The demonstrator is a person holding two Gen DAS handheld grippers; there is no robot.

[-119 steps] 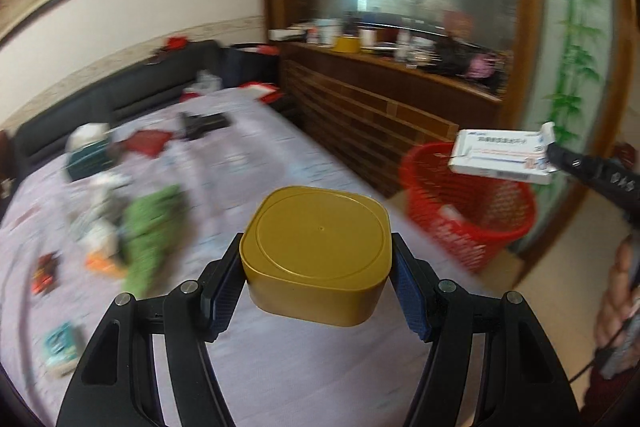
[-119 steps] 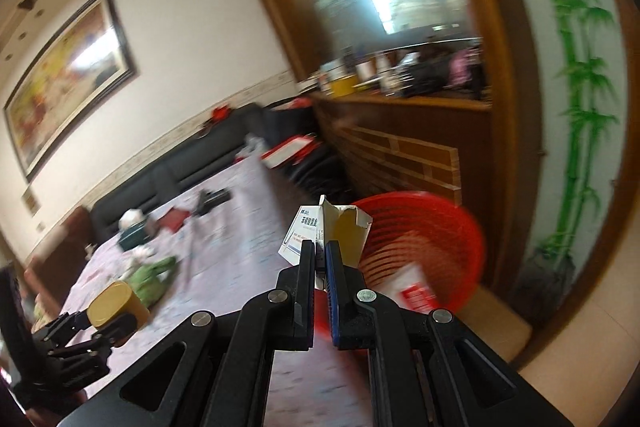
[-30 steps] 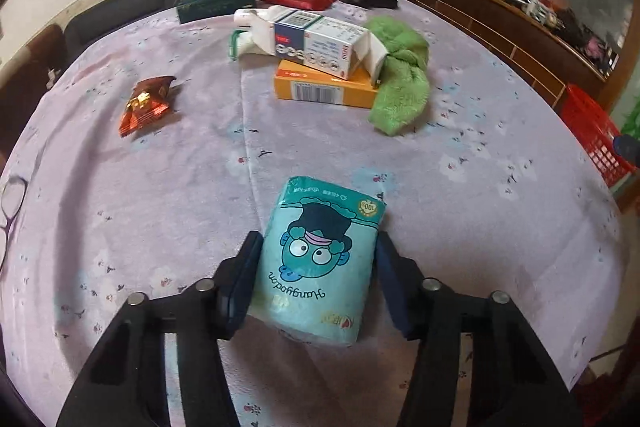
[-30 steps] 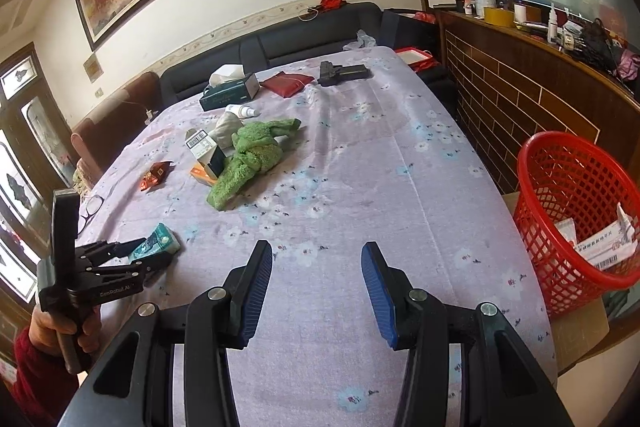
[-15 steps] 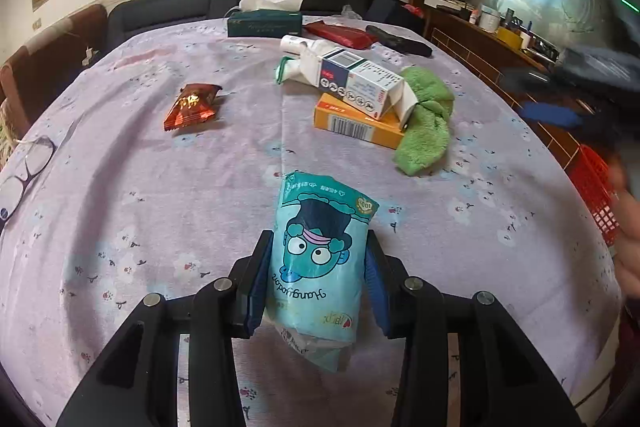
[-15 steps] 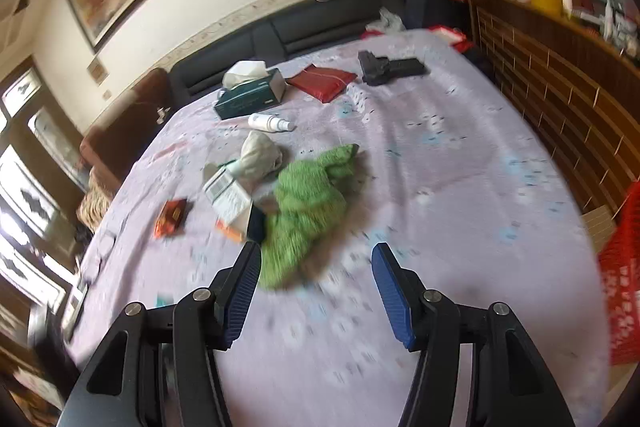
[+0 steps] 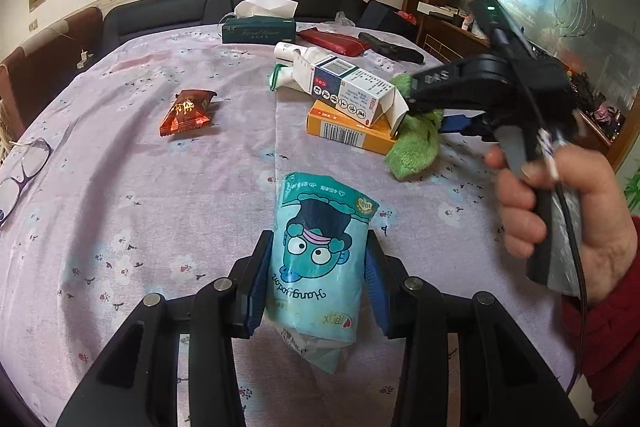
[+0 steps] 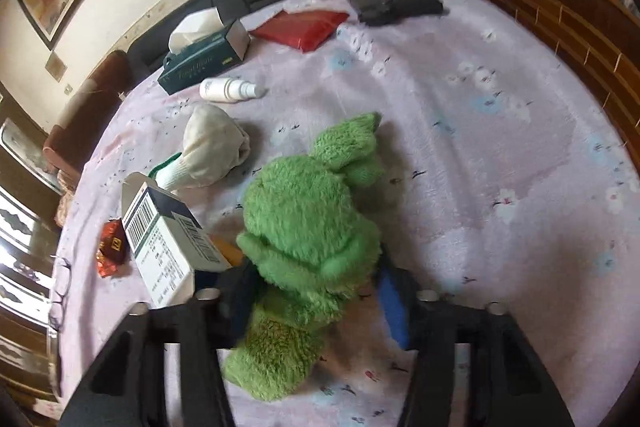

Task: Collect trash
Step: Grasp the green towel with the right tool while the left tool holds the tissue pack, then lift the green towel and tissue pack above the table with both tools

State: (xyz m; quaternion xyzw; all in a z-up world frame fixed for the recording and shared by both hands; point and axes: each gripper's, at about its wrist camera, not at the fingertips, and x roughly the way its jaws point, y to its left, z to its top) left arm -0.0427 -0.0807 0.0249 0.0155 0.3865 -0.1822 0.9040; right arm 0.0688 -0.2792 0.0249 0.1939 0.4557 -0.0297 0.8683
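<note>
The teal tissue pack (image 7: pixel 320 259) sits clamped between the pads of the left gripper (image 7: pixel 318 281), lifted clear of the lilac tablecloth (image 7: pixel 132 163); a second ago it lay flat there, jaws wider. Pick-up is therefore complete (transfer to the bin remains). The right gripper (image 8: pixel 320 311) has swung over from the table edge; its jaws are closing around the green plush cloth (image 8: pixel 308 227), beside the white carton (image 8: pixel 168 243), apparently the next item.
</note>
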